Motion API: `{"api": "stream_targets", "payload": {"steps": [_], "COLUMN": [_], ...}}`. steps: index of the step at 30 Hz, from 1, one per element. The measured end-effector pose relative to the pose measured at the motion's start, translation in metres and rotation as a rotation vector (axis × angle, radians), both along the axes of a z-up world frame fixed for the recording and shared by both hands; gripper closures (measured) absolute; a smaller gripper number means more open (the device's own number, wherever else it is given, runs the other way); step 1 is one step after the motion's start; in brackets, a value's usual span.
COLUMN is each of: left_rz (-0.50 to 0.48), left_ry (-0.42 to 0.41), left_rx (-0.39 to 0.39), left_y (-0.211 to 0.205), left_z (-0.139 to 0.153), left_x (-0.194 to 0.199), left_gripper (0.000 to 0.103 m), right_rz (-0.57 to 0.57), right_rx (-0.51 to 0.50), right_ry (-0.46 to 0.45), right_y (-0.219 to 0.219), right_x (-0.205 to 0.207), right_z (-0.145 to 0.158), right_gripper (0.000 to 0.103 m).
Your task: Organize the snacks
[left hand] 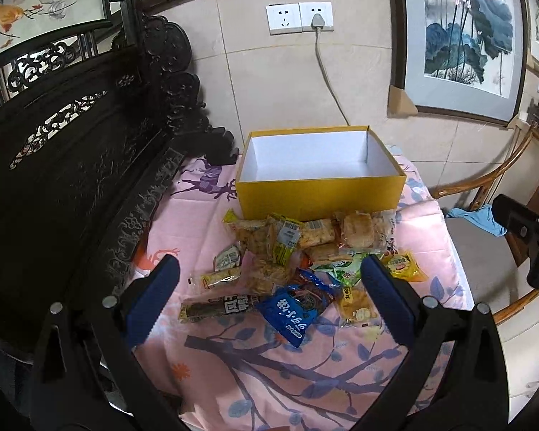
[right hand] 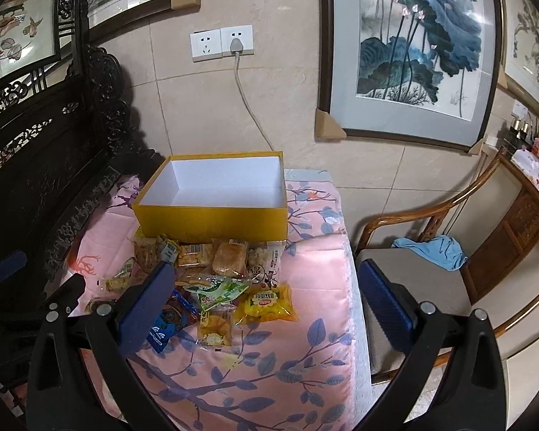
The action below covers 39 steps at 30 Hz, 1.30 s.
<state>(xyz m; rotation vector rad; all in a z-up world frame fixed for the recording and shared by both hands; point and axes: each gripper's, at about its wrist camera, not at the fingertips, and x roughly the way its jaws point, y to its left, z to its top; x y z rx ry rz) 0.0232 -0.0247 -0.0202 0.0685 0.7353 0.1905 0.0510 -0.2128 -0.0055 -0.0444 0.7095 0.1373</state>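
An empty yellow box (left hand: 319, 194) (right hand: 212, 221) with a white inside stands at the back of the pink cloth. In front of it lies a pile of snack packets (left hand: 291, 248) (right hand: 212, 265): a blue cookie pack (left hand: 294, 309) (right hand: 169, 319), a green packet (left hand: 341, 271) (right hand: 222, 291), a yellow packet (left hand: 402, 265) (right hand: 269, 303) and a long dark bar (left hand: 215, 307). My left gripper (left hand: 269, 269) hangs open above the pile, holding nothing. My right gripper (right hand: 266, 276) is open too, over the pile's right side, and it also shows from the side (left hand: 521, 222).
The pink floral cloth (left hand: 269, 366) (right hand: 305, 341) covers a small table. A carved dark wooden bench (left hand: 72, 179) runs along the left. A wooden chair (right hand: 485, 251) with a blue cloth (right hand: 431, 251) stands to the right. A cable (left hand: 327, 75) hangs from the wall socket behind the box.
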Motion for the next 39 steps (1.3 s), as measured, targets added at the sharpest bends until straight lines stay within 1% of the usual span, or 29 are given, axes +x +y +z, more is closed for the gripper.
{"api": "stream_targets", "payload": {"steps": [5, 12, 17, 24, 27, 29, 31, 34, 35, 36, 38, 39], "left_rz": [0.017, 0.049, 0.075, 0.118, 0.107, 0.088, 0.066, 0.066, 0.062, 0.058, 0.075, 0.088], "left_ry": [0.011, 0.021, 0.009, 0.012, 0.029, 0.033, 0.034, 0.038, 0.052, 0.058, 0.059, 0.059], "left_rx": [0.005, 0.023, -0.015, -0.020, -0.030, -0.018, -0.012, -0.033, -0.041, -0.045, -0.046, -0.047], "left_y": [-0.008, -0.015, -0.013, -0.003, 0.005, 0.010, 0.016, 0.028, 0.034, 0.038, 0.052, 0.058], "left_z": [-0.002, -0.003, 0.001, -0.002, -0.005, -0.006, -0.007, -0.010, -0.014, -0.016, -0.026, -0.031], "left_x": [0.006, 0.012, 0.011, 0.005, 0.006, 0.009, 0.013, 0.016, 0.015, 0.015, 0.012, 0.011], "left_gripper": [0.002, 0.002, 0.002, 0.002, 0.002, 0.002, 0.002, 0.002, 0.002, 0.002, 0.002, 0.002], "right_rz": [0.031, 0.058, 0.067, 0.092, 0.085, 0.068, 0.074, 0.050, 0.026, 0.025, 0.058, 0.072], "right_rx": [0.017, 0.023, 0.019, -0.020, -0.019, -0.016, -0.018, -0.034, -0.024, -0.010, 0.014, 0.009], "right_ry": [0.027, 0.025, 0.037, 0.054, 0.068, 0.070, 0.075, 0.089, 0.110, 0.123, 0.124, 0.114], "right_y": [-0.006, -0.009, -0.011, 0.000, 0.008, 0.012, 0.018, 0.025, 0.027, 0.027, 0.028, 0.028], "right_x": [0.010, 0.020, 0.026, 0.027, 0.027, 0.027, 0.027, 0.032, 0.035, 0.037, 0.038, 0.038], "right_z": [-0.005, -0.005, -0.007, -0.011, -0.014, -0.014, -0.015, -0.026, -0.033, -0.038, -0.051, -0.066], "right_gripper": [0.001, 0.001, 0.001, 0.001, 0.001, 0.001, 0.001, 0.001, 0.001, 0.001, 0.001, 0.001]}}
